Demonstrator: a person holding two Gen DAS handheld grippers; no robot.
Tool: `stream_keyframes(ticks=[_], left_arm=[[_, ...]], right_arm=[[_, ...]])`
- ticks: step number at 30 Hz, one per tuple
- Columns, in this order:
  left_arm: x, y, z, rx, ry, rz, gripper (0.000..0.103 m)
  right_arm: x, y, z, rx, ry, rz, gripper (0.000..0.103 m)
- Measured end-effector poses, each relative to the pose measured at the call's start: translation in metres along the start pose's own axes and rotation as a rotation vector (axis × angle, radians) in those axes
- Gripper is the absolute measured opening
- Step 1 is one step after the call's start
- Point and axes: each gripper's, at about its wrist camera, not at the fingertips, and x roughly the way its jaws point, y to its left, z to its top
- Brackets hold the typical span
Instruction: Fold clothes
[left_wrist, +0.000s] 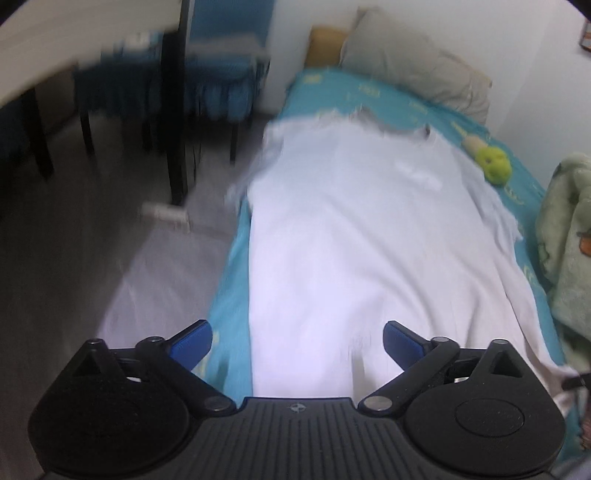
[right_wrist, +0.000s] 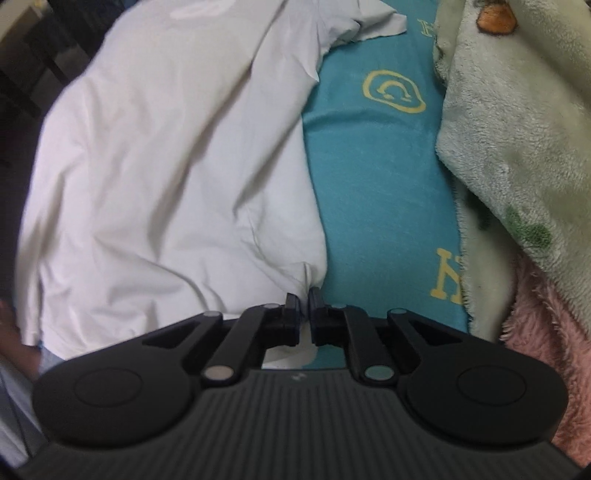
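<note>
Right gripper (right_wrist: 303, 295) pinches shirt (right_wrist: 166, 166) hem (left view misses it).

Left wrist view: raised above bed (left_wrist: 406, 99) foot, facing along its length toward pillow (left_wrist: 413, 62). Right wrist view: low, close over shirt (right_wrist: 166, 166) hem, facing forward. Shared: shirt, bed, blanket (right_wrist: 517, 129).

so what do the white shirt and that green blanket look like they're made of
The white shirt looks like thin matte woven or jersey cotton: it lies flat with soft creases and bunches finely where the right gripper pinches its hem. The green blanket looks like plush fleece, probably synthetic, with a fuzzy, clumped pile.
</note>
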Motion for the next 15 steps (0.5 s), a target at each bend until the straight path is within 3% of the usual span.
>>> stream_keyframes(ticks=[4, 11, 12, 13, 15], left_arm=[[0.001, 0.003, -0.013, -0.038, 0.116, -0.070, 0.097], [0.010, 0.005, -0.034, -0.079, 0.360, 0.024, 0.081], [0.011, 0.007, -0.035, -0.087, 0.382, 0.027, 0.080], [0.011, 0.008, -0.037, -0.094, 0.404, 0.030, 0.080], [0.013, 0.006, -0.040, -0.093, 0.441, 0.031, 0.076]], right_arm=[[-0.001, -0.006, 0.001, 0.031, -0.020, 0.054, 0.009], [0.000, -0.013, 0.003, 0.045, -0.025, 0.094, 0.013], [0.000, -0.014, 0.004, 0.047, -0.026, 0.099, 0.022], [0.000, -0.015, 0.004, 0.048, -0.027, 0.105, 0.041], [0.001, -0.017, 0.005, 0.052, -0.028, 0.116, 0.061]])
